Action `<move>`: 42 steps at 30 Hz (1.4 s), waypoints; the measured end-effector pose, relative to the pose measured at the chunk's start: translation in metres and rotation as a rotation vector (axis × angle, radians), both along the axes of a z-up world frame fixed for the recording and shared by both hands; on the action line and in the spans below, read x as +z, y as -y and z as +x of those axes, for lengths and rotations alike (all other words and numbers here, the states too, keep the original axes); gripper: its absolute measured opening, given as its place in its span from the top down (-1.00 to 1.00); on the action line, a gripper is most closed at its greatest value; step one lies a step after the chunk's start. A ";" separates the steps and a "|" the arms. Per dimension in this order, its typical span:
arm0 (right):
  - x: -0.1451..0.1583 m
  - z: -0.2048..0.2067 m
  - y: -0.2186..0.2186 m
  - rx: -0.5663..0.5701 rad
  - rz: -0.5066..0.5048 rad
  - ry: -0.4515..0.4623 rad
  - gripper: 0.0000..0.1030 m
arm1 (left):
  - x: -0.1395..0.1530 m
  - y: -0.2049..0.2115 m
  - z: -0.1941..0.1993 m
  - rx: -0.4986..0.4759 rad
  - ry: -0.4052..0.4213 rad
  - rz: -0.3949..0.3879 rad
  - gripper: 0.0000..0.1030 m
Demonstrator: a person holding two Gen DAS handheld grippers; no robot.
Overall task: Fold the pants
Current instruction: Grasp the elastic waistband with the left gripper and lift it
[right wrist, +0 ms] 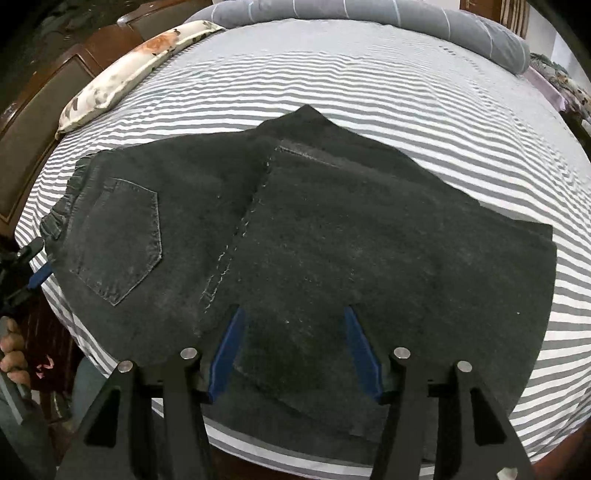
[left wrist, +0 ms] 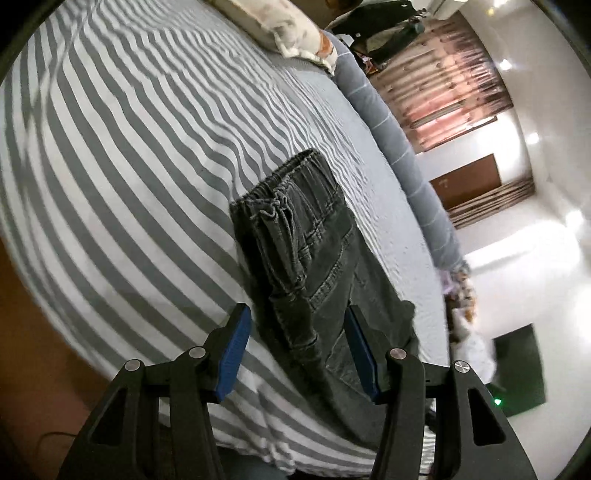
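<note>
1. Right wrist view: right gripper is spread wide, empty, over the pants' near edge.
2. Left gripper is also spread, empty, near the waistband.
3. Pants lie half-folded on the bed; next, probably pinch an edge and fold across.

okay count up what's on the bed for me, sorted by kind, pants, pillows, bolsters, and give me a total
Pants: 1, the dark jeans lying on the striped bedsheet.
Pillows: 1, the floral pillow near the headboard side.
Bolsters: 1, the grey bolster along the far edge.
Total: 3 things on the bed.
</note>
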State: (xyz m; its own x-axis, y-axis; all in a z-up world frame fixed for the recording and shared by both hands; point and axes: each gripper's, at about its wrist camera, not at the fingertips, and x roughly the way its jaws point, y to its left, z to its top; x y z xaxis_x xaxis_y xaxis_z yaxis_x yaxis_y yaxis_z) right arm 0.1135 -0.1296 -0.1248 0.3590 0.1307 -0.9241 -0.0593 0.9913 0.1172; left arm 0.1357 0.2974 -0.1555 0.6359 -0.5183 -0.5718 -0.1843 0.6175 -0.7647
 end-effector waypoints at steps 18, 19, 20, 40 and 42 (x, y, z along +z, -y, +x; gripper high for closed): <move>-0.011 0.005 -0.013 0.007 -0.037 0.002 -0.42 | -0.013 0.013 0.024 0.005 0.017 0.034 -0.04; -0.011 0.005 -0.013 0.006 -0.038 0.003 -0.44 | -0.012 0.016 0.025 0.007 0.018 0.052 -0.04; -0.011 0.005 -0.014 0.006 -0.042 0.004 -0.46 | -0.010 0.021 0.026 0.013 0.011 0.080 -0.04; -0.019 0.005 -0.029 0.027 -0.085 0.022 -0.79 | -0.019 0.026 0.022 0.028 0.033 0.111 0.38; -0.019 0.005 -0.031 0.029 -0.093 0.025 -0.81 | -0.017 0.028 0.025 0.025 0.032 0.121 0.34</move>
